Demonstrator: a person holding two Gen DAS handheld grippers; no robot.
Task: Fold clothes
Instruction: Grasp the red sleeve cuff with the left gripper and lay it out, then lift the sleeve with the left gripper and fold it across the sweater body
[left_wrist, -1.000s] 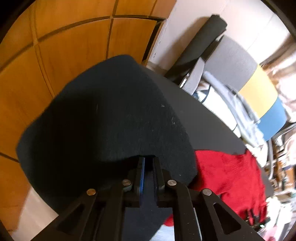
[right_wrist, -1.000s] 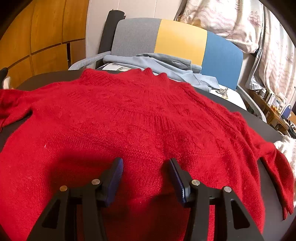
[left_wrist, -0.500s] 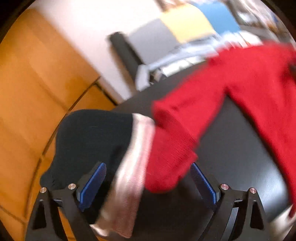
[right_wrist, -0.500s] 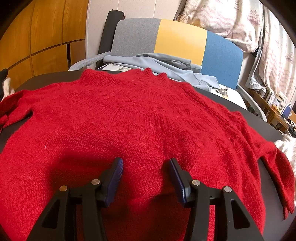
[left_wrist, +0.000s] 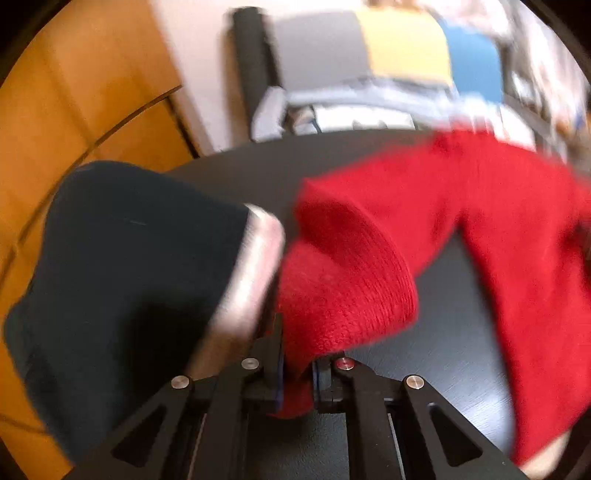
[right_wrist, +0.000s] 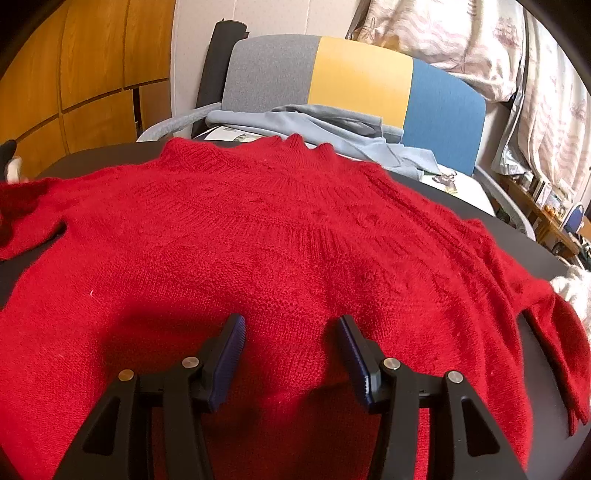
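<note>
A red knitted sweater (right_wrist: 288, 236) lies spread flat on a black table (right_wrist: 517, 229), neck away from me. My right gripper (right_wrist: 291, 343) is open and hovers just over the sweater's lower middle. In the left wrist view, my left gripper (left_wrist: 297, 365) is shut on the cuff end of the sweater's left sleeve (left_wrist: 343, 280), which bunches up over the fingers. The rest of the sweater (left_wrist: 517, 229) stretches away to the right. This view is blurred by motion.
A folded black garment with a pale edge (left_wrist: 122, 266) lies left of the held sleeve. A grey, yellow and blue chair (right_wrist: 354, 81) with light blue cloth (right_wrist: 321, 122) stands behind the table. Wooden cabinets (right_wrist: 85, 66) stand at the left. A white cloth (right_wrist: 572, 291) lies at the right.
My left gripper let go of the black garment, swung right, opened around the red sleeve end and has now shut on it. The right gripper has not moved.
</note>
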